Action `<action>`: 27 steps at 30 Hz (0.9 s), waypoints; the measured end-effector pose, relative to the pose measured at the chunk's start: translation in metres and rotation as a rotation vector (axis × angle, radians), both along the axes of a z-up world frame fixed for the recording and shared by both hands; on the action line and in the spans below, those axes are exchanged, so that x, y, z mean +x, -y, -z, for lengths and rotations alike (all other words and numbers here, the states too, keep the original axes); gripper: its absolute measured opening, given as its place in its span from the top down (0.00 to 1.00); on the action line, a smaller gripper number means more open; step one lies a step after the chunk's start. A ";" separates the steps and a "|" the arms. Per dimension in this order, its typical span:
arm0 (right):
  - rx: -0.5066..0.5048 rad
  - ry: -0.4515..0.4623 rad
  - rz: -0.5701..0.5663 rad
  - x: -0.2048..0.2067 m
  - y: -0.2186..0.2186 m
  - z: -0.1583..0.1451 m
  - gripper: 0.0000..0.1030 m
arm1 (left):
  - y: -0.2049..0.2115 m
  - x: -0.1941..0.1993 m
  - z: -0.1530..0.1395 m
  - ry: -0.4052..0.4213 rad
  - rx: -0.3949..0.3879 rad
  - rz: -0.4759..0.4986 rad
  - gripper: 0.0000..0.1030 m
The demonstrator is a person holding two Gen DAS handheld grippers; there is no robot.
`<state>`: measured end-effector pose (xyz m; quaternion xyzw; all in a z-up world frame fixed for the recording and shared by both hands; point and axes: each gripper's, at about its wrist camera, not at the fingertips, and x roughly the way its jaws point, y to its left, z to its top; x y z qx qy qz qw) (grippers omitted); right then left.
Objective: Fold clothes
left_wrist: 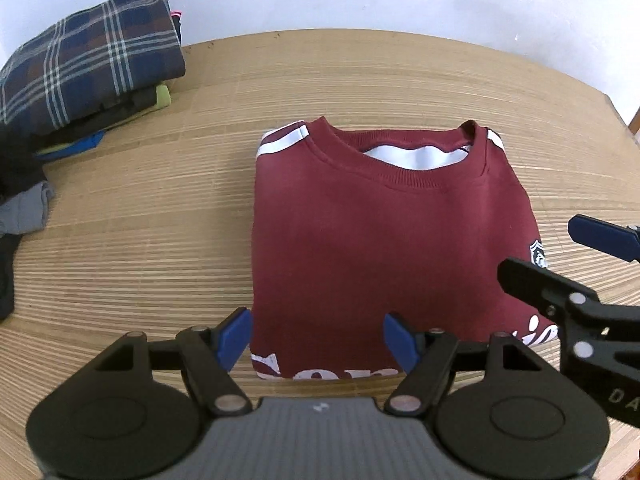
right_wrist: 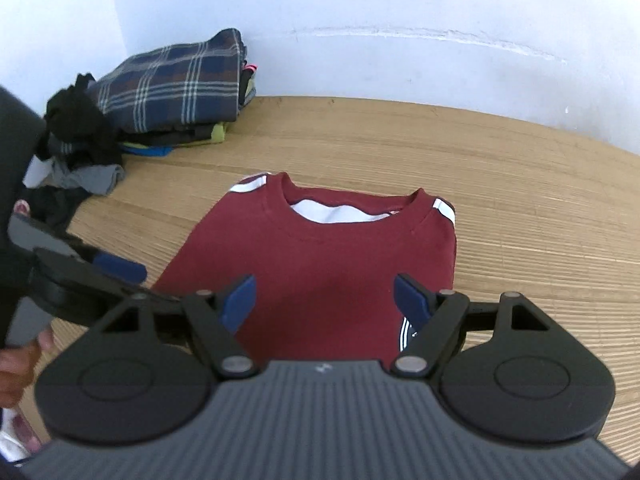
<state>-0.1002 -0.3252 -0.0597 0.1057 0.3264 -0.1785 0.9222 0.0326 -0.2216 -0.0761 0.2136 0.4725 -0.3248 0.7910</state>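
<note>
You are working in what looks like a home laundry corner: a pale striped wooden counter [left_wrist: 140, 208] stands against a plain white painted wall [right_wrist: 360, 20]. On it you can see a neatly folded maroon sweatshirt with white shoulder stripes [left_wrist: 380, 240], and at the far left a stack of folded garments topped by a navy and brown plaid shirt [right_wrist: 176, 88]. Beside that stack lies a loose heap of black and grey clothes [right_wrist: 80, 152].

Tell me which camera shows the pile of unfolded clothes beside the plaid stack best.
The right wrist view: the unfolded pile, black and grey garments, sits whole beside the plaid stack. The left wrist view catches only its edge, cut off at the frame's left side.
</note>
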 end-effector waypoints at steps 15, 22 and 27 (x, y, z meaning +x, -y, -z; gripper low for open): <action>0.246 -0.116 -0.037 -0.016 0.015 0.035 0.25 | -0.013 -0.005 0.013 -0.061 0.034 0.161 0.28; 0.287 -0.115 -0.110 -0.018 0.023 0.036 0.25 | -0.018 -0.002 0.012 -0.104 -0.013 0.276 0.28; 0.327 -0.082 -0.177 -0.023 0.029 0.033 0.25 | -0.022 0.004 0.013 -0.126 -0.047 0.349 0.28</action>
